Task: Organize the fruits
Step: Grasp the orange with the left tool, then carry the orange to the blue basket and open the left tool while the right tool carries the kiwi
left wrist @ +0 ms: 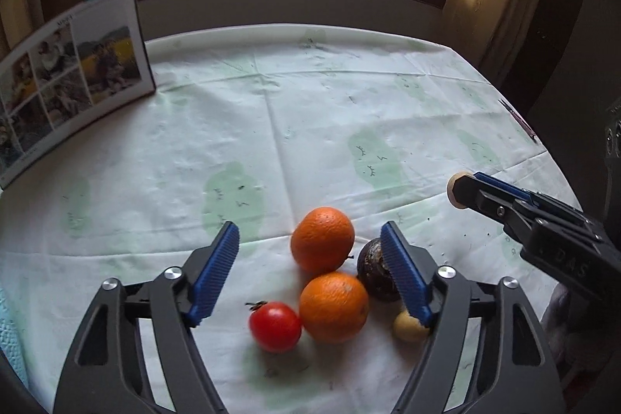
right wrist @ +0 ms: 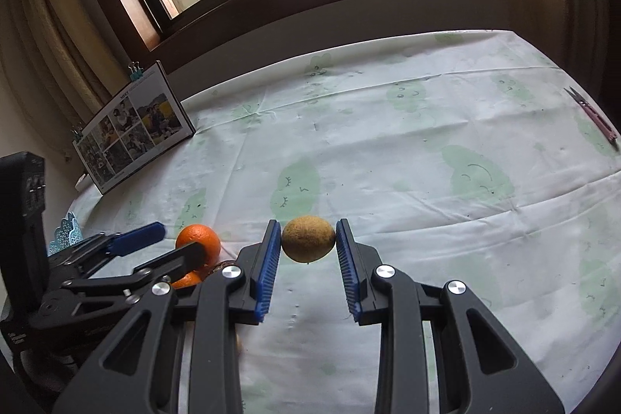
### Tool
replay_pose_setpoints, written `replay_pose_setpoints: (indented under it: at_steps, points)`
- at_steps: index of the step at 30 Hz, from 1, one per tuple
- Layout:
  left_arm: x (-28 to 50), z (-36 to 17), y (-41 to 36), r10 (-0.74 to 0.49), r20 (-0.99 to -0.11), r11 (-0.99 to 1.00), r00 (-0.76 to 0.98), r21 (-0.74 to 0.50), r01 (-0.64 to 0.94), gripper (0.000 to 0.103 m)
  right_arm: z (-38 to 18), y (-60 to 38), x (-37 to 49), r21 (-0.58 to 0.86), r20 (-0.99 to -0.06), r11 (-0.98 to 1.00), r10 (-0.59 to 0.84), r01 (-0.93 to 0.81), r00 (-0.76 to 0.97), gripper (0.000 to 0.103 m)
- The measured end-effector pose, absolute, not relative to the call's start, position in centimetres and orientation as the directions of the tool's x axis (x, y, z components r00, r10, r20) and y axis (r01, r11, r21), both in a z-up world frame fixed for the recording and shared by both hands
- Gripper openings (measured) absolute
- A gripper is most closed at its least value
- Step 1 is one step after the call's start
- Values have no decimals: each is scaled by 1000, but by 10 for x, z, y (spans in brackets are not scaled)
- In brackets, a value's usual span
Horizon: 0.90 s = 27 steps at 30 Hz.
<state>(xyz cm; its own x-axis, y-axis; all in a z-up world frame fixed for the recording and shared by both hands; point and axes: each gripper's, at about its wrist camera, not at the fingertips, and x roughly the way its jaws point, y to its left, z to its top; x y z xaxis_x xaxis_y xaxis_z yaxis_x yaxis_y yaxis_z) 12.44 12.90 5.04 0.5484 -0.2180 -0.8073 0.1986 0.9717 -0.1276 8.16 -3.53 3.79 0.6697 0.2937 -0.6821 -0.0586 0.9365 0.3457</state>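
I see 5 fruits grouped near the front of the desk, plus 1 held. Far orange (left wrist: 322, 239) sits upright, touching the near orange (left wrist: 333, 307) just in front of it. Tomato (left wrist: 275, 326), red w/ dark stem at upper left, lies just left of the near orange, close to touching. Dark brown-purple round fruit (left wrist: 374, 268) is right of both oranges, partly hidden. Small pale yellow fruit (left wrist: 407, 326) lies in front of it. Brownish-yellow oval fruit (right wrist: 308, 239) is pinched lengthwise between my right jaws, off the desk.
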Motion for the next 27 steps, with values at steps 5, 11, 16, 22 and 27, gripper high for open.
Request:
replay_pose_setpoints:
  at_steps: [5,11,16,22,27]
  points:
    - [135,34,128,-252,-830,966,498,-183,184,45,37,-37,82,354,-681,933,298,-55,670,30]
    - [130,35,126,-265,-823,961,502,-185,203,38,37,-37,81,354,-677,934,295,-53,674,30]
    - [120,50,132,-234,-803,969,548,-151,194,38,40,-37,78,353,-668,934,289,-51,686,30]
    - [102,79,155,-174,-760,984,626,-108,143,38,44,-32,75,348,-662,935,291,-61,691,30]
    - [84,98,182,-110,-722,994,683,-87,69,38,49,-23,69,336,-655,939,292,-77,697,30]
